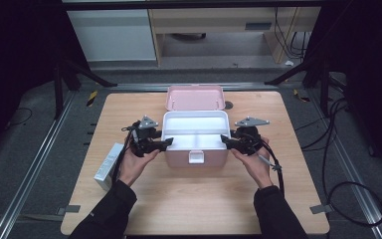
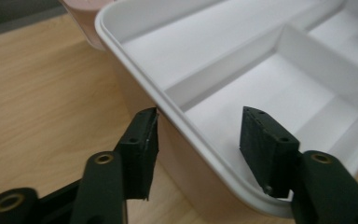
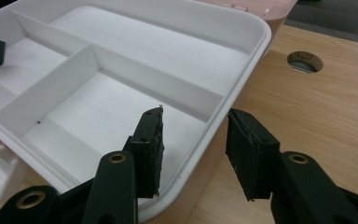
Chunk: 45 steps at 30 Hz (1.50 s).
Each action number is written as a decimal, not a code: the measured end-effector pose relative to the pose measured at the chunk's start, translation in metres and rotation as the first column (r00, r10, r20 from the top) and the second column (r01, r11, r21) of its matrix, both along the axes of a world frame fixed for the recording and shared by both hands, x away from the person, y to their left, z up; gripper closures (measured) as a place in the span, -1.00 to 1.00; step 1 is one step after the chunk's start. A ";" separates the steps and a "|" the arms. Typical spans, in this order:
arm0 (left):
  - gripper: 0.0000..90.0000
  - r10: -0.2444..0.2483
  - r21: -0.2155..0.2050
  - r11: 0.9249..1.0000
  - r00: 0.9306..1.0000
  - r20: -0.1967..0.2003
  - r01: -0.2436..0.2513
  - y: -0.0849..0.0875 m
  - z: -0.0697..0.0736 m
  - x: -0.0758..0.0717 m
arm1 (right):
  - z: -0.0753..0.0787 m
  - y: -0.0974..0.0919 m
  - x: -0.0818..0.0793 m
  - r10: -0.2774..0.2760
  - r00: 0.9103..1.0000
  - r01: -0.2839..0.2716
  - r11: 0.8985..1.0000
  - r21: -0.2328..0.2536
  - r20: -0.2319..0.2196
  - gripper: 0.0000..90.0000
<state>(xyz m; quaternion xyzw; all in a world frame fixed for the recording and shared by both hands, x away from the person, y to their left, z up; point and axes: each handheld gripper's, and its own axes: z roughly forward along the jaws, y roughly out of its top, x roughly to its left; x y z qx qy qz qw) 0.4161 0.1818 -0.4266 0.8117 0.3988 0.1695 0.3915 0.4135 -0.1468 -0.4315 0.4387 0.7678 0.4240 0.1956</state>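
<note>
Tabletop of pale wood [image 1: 144, 209] from the high view: the pink plastic box with a white divided tray [image 1: 195, 130] sits mid-table, lid thrown back, and my left gripper [image 1: 165, 143] and right gripper [image 1: 225, 140] meet its two short sides. A white carton [image 1: 108, 166] lies near the left table edge, well apart; bare wood lies in front of the box.

In the left gripper view, my jaws straddle the tray's white rim [image 2: 186, 122], one outside on the pink wall, one inside the compartment. Whether the pads truly press I cannot tell.

In the right gripper view my jaws straddle the opposite rim [image 3: 235, 98] likewise, gaps showing beside it, a round hole in the table [image 3: 305, 61] beyond.
</note>
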 end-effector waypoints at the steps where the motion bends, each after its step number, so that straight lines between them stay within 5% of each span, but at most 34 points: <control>1: 0.00 -0.001 -0.009 1.000 1.000 -0.001 0.001 0.003 -0.001 -0.003 | 0.000 0.002 -0.002 0.010 1.000 -0.010 1.000 -0.009 0.003 0.27; 18: 0.15 -0.014 0.008 1.000 0.999 0.038 0.014 0.007 -0.001 -0.008 | 0.002 0.007 -0.025 -0.010 1.000 0.010 1.000 -0.003 -0.007 0.23; 23: -0.10 -0.020 0.040 0.999 0.997 0.078 0.017 0.010 0.004 -0.011 | 0.010 -0.004 -0.023 0.005 0.998 -0.006 1.000 0.024 0.056 0.00; 27: -0.11 -0.041 0.049 0.998 0.991 0.125 0.035 0.019 0.015 -0.016 | 0.018 -0.018 -0.024 0.013 0.995 -0.019 0.998 0.066 0.095 -0.04; 28: -0.14 -0.055 0.052 0.998 0.985 0.164 0.047 0.024 0.021 -0.018 | 0.022 -0.025 -0.023 0.016 0.994 -0.024 0.997 0.075 0.108 -0.05; 31: -0.04 -0.078 0.035 0.997 0.981 0.179 0.073 0.029 0.027 -0.020 | 0.029 -0.033 -0.021 0.035 0.990 -0.045 0.997 0.070 0.136 -0.05; 32: -0.04 -0.093 0.049 0.995 0.971 0.222 0.084 0.032 0.033 -0.021 | 0.031 -0.035 -0.021 0.047 0.988 -0.057 0.996 0.066 0.145 -0.06; 40: -0.10 -0.134 0.023 0.991 0.967 0.216 0.132 0.043 0.045 -0.009 | 0.048 -0.039 -0.011 0.136 0.976 -0.137 0.991 -0.005 0.168 -0.09; 45: -0.07 -0.153 0.026 0.988 0.969 0.193 0.151 0.046 0.052 0.001 | 0.059 -0.039 -0.003 0.156 0.971 -0.158 0.987 -0.002 0.182 -0.06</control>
